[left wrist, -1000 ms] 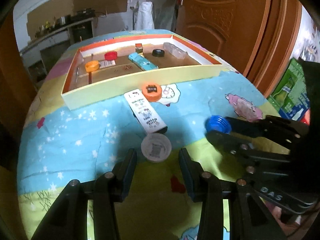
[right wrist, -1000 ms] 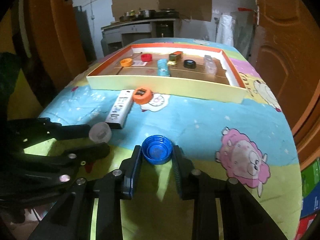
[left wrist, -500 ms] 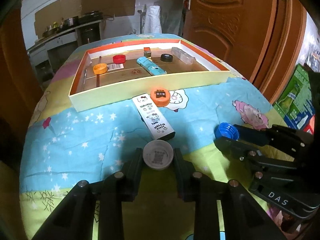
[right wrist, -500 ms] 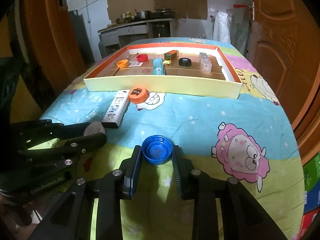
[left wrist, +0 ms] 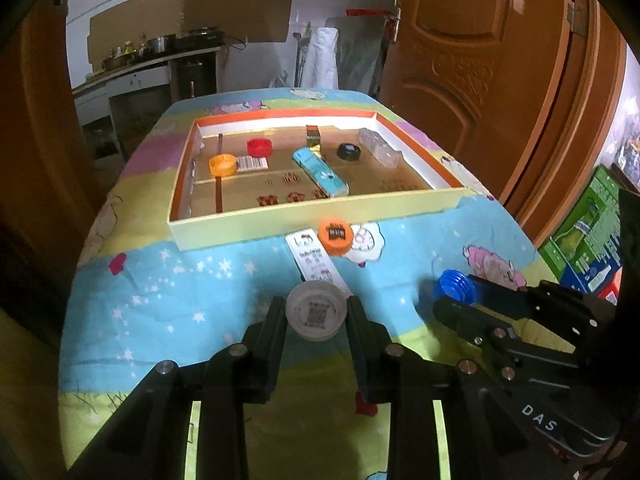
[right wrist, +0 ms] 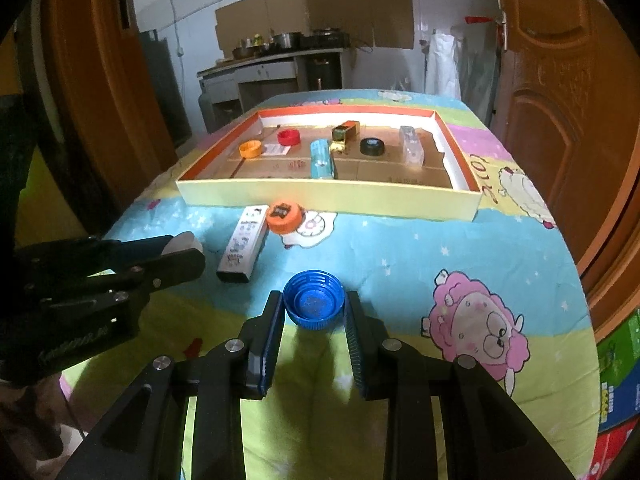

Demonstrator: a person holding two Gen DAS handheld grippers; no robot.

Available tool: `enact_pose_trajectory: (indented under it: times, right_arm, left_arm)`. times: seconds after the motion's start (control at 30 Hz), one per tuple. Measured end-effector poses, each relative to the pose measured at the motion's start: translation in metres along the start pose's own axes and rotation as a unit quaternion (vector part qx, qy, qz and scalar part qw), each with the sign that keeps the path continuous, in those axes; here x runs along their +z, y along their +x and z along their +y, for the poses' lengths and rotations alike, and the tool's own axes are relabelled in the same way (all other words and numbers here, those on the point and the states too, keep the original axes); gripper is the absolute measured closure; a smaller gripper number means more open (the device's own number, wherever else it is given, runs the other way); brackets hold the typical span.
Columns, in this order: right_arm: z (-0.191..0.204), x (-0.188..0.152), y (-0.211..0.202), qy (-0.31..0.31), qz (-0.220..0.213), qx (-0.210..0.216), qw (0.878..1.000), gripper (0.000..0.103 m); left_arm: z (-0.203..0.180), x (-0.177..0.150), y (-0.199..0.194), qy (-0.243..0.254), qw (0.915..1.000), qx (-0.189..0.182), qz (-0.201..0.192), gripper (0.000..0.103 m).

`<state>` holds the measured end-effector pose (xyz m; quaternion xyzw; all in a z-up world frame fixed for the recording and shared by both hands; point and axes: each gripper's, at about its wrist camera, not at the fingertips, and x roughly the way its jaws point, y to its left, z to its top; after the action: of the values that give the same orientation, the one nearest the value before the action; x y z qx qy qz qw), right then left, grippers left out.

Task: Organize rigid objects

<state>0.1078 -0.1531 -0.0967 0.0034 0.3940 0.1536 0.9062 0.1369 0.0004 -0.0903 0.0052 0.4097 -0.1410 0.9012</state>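
A white bottle cap (left wrist: pixel 316 311) with a printed code inside sits between the pads of my left gripper (left wrist: pixel 316 312), which is shut on it and holds it above the patterned cloth. My right gripper (right wrist: pixel 314 306) is shut on a blue bottle cap (right wrist: pixel 314 304), open side up. Each gripper also shows in the other's view: the right one with the blue cap (left wrist: pixel 456 286), the left one with the white cap (right wrist: pixel 182 242). On the cloth lie a white rectangular box (left wrist: pixel 316 264) and an orange cap (left wrist: pixel 335 236). Beyond them stands a shallow cardboard tray (left wrist: pixel 320 222).
The tray holds an orange cap (left wrist: pixel 222 164), a red cap (left wrist: pixel 259 146), a black cap (left wrist: pixel 349 151), a light blue box (left wrist: pixel 320 172), a small dark box (left wrist: pixel 313 135) and a clear piece (left wrist: pixel 380 152). A wooden door (left wrist: pixel 480 60) stands to the right, green cartons (left wrist: pixel 592 236) on the floor.
My left gripper closed around the white cap and lifted it off the cloth. The right gripper kept its hold on the blue cap and rose slightly.
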Motion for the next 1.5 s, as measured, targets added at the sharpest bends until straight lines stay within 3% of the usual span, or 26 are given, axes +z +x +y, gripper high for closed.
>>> enact_pose_trajectory:
  times: [0.8, 1.5]
  right_arm:
    - [-0.006, 0.055, -0.011, -0.012, -0.048, -0.008, 0.999, 0.072]
    - [-0.032, 0.104, 0.022, -0.009, -0.064, -0.008, 0.998, 0.072]
  left_arm:
    - [0.002, 0.063, -0.002, -0.014, 0.9987, 0.000, -0.050, 0.073]
    - [0.029, 0.111, 0.034, -0.043, 0.9975, 0.004, -0.055, 0.073]
